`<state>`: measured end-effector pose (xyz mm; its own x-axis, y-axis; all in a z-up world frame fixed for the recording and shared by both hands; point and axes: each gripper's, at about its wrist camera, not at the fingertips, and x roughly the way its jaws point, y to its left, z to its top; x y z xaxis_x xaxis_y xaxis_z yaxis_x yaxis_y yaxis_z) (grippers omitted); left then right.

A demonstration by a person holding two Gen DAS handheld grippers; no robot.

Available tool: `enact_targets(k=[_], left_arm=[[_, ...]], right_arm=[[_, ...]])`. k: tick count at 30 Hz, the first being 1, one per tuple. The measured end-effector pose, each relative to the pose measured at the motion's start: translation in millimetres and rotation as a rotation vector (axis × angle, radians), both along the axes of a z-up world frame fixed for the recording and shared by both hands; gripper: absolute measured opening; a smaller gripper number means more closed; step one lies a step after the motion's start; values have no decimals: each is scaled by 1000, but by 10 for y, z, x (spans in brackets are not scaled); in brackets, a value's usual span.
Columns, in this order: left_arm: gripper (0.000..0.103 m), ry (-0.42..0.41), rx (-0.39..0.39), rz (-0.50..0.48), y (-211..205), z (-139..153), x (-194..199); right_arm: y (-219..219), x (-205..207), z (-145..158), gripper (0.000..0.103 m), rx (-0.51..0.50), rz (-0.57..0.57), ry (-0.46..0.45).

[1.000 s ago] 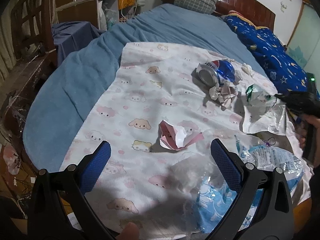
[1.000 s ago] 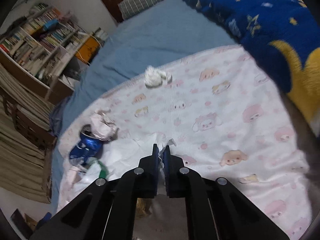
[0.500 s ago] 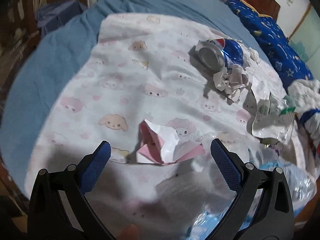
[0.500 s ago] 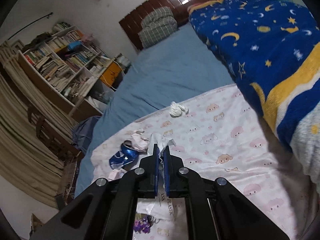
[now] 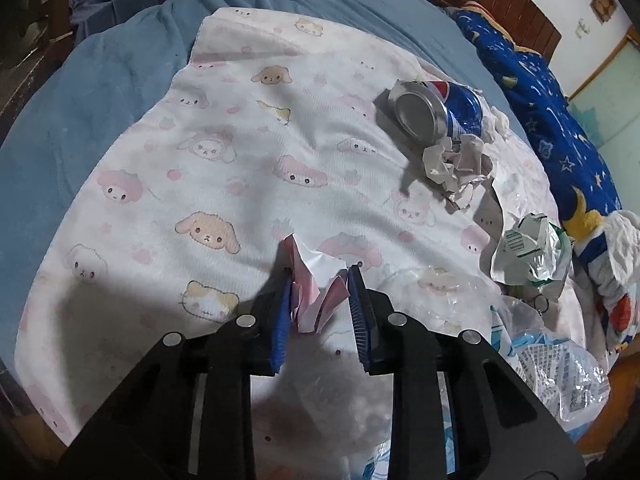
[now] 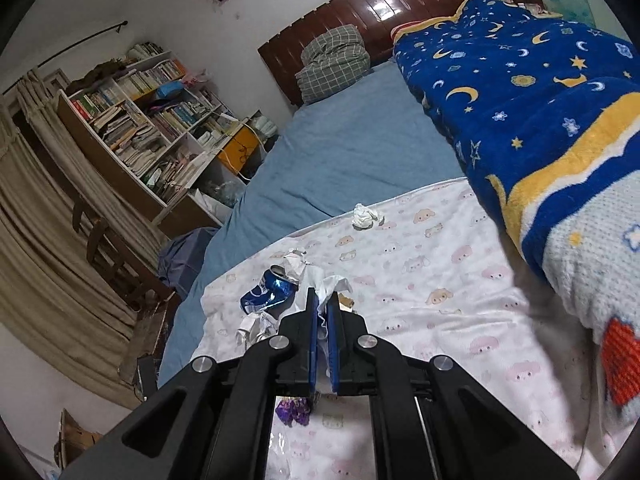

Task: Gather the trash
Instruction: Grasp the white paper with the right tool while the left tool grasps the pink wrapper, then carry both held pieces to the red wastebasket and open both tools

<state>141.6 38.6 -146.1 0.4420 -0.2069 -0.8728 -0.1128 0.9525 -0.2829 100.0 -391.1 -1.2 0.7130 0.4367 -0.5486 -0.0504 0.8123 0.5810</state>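
My left gripper point(image 5: 318, 286) has just closed on one pink-white paper scrap point(image 5: 316, 280), my right gripper point(image 6: 322, 314) pinches one clear wrapper point(image 6: 326, 286), and one crushed can point(image 5: 438, 110) lies far right.

A lived-in home bedroom. A wide bed point(image 6: 344, 160) with a dark wooden headboard point(image 6: 400, 4) carries a checked pillow point(image 6: 334, 62), a star-and-moon blanket point(image 6: 520, 92) and a cartoon-print sheet point(image 6: 440, 280). Beside it stand a crammed bookshelf point(image 6: 148, 120) and beige curtains point(image 6: 44, 248).

Left claw point(image 5: 320, 300) just closed on pink paper point(image 5: 316, 292); right claw point(image 6: 322, 312) lifted w/ white wrapper point(image 6: 330, 284).
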Motion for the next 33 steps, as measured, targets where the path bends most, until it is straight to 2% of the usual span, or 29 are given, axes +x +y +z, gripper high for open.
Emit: enact_targets(k=[4,8,10,14,16,18,20,23,25,30,31,33], left_arm=[[23,-13,27,5,64,96,-44],[23,-84,97,-16,26,555,-194],[23,-118,101,-42,-79,851,-278],[23,-226,112,-156,-531,1571,-567],[23,-268,99,-235,-856,1835,-705],[23,-299,76,-339,-1332,2034,-863],[23,-306,45,-443,-1787,2089,-1020],[23,-275,-6,-590,-2494,1965,-1306],[23,-229,-32,-676,-2921,1771,-1516],[23,-66,-45,-914,-4046,1133,-2112],[23,-6,-24,-985,-4328,890,-2286],[23,86,4,-1077,-4635,528,-2517]], right_arm=[[-42,-147,28,6,-10,2,-1],[-83,-349,152,6,-33,3,-8],[-145,-496,271,6,-44,1,-17],[-369,-965,578,6,-79,-24,-38],[-535,-1290,746,6,-106,-51,-45],[-734,-1677,879,6,-147,-96,-34],[-929,-2035,955,6,-175,-134,-15],[-1268,-2635,985,6,-234,-217,28],[-1499,-3023,882,6,-255,-267,78],[-2020,-3904,186,6,-260,-410,273],[-2067,-4034,22,6,-268,-427,310],[-2198,-4324,-390,6,-257,-463,397]])
